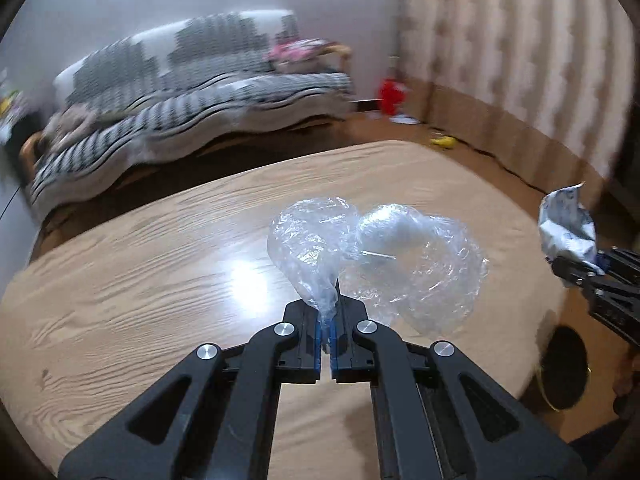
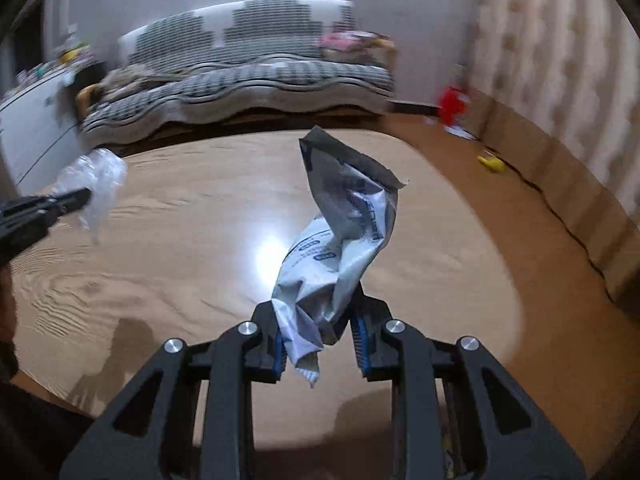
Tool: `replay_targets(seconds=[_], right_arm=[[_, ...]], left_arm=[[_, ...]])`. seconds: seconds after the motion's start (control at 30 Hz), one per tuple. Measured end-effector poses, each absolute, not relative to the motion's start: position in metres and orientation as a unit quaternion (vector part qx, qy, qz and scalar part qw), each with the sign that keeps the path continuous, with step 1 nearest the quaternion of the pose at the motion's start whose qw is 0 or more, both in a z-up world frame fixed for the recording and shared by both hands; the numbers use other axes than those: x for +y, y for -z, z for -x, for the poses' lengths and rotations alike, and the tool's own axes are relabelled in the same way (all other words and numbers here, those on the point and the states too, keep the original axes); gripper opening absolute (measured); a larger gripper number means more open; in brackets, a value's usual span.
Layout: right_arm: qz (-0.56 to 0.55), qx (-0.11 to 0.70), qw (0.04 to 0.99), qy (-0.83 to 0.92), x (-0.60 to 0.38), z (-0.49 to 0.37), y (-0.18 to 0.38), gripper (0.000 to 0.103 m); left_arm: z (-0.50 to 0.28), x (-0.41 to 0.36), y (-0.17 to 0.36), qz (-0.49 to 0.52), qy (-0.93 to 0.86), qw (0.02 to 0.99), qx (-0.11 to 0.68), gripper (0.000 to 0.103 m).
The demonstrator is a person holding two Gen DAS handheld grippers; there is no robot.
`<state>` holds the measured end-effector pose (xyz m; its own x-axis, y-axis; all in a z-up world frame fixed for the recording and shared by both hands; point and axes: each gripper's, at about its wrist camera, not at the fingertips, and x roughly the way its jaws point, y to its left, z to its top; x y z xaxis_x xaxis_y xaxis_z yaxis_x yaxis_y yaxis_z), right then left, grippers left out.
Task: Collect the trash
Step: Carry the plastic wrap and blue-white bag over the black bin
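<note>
Behind the wooden table [image 1: 160, 260] stands a striped sofa [image 1: 192, 92] against a pale wall. Above the tabletop, the left gripper [image 1: 329, 320] is clamped on a clear plastic bag [image 1: 320, 240], and the right gripper [image 2: 320, 332] pinches a crumpled white wrapper [image 2: 340, 248]

The left gripper [image 1: 329, 322] pinches a clear plastic bag [image 1: 376, 256] above the wooden table [image 1: 140, 264]. Past the table's right edge, the right gripper [image 1: 576, 266] grips a crumpled white wrapper [image 1: 564, 228]. A striped sofa [image 1: 192, 92] stands beyond the table.
</note>
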<state>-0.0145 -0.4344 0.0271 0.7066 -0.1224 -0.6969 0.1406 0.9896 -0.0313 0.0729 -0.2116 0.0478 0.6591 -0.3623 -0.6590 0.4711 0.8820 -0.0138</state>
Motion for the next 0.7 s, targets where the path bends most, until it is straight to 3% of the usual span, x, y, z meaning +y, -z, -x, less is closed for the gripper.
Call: replay_targets(seconds=[0.37, 0.7], right_arm=[[-0.118, 0.400, 0.878, 0.236, -0.601, 0.164, 0.014, 0.026], [-0.226, 0.450, 0.816, 0.284, -0.682, 0.243, 0.068, 0.027]], left_arm=[[0.027, -0.396, -0.030, -0.130, 0.408, 0.839, 0.336, 0.001], [0.078, -0.511, 0.032, -0.145, 0.478, 0.773, 0.390, 0.002]])
